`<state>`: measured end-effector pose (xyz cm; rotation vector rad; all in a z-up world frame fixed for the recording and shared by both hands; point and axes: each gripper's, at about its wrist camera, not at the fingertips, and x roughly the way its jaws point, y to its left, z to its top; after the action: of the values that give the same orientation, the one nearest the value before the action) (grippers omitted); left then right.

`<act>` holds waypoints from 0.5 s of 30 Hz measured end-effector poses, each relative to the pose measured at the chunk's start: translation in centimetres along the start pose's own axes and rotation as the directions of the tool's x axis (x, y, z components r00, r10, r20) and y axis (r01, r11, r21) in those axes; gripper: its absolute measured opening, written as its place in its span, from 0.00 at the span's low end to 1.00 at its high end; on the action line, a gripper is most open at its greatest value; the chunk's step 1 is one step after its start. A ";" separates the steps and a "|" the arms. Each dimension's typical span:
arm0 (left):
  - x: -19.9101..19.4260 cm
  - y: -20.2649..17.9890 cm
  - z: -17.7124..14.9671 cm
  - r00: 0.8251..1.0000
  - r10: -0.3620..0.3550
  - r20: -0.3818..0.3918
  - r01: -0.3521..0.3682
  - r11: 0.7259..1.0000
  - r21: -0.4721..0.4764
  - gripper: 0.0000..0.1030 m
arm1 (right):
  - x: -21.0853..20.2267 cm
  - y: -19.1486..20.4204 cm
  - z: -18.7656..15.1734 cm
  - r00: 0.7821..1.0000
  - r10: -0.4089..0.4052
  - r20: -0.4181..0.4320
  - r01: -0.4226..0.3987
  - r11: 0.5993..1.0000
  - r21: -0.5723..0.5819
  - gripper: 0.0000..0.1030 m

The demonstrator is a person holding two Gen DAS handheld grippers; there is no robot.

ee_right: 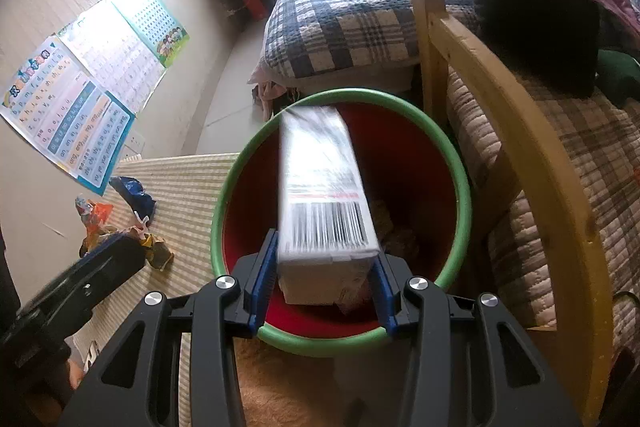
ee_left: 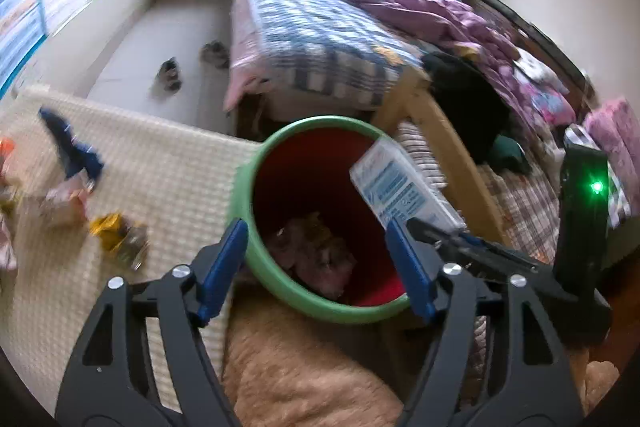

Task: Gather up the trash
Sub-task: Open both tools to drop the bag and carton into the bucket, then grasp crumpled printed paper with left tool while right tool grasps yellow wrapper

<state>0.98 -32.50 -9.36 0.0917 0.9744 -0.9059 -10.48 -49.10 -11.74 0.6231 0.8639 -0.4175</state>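
The round red bin with a green rim (ee_right: pixel 460 163) already holds crumpled pink and tan scraps at its bottom, and the right gripper (ee_right: pixel 326 279) is clenched on 1 long white cardboard box with a barcode (ee_right: pixel 324 203), poised over the bin's mouth and, I judge, about to be dropped in. The left gripper (ee_left: pixel 316 259) hangs released and empty over the bin's 6 o'clock rim. Left to do: several wrappers, a blue crumpled one (ee_left: pixel 72 147) and a yellow one (ee_left: pixel 116 231) among them, lie on the cream textured mat (ee_left: pixel 168 167) at the bin's 9 o'clock.
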 end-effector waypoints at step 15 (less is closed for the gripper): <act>-8.2 14.8 -7.0 0.949 0.313 -0.032 -0.311 0.917 -0.250 0.70 | 1.6 5.7 -0.4 1.000 -0.020 0.006 0.021 0.986 -0.165 0.55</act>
<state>4.64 -14.80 -11.94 0.0253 1.0253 -0.4831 -6.50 -44.68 -11.36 0.4608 0.8912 -0.3618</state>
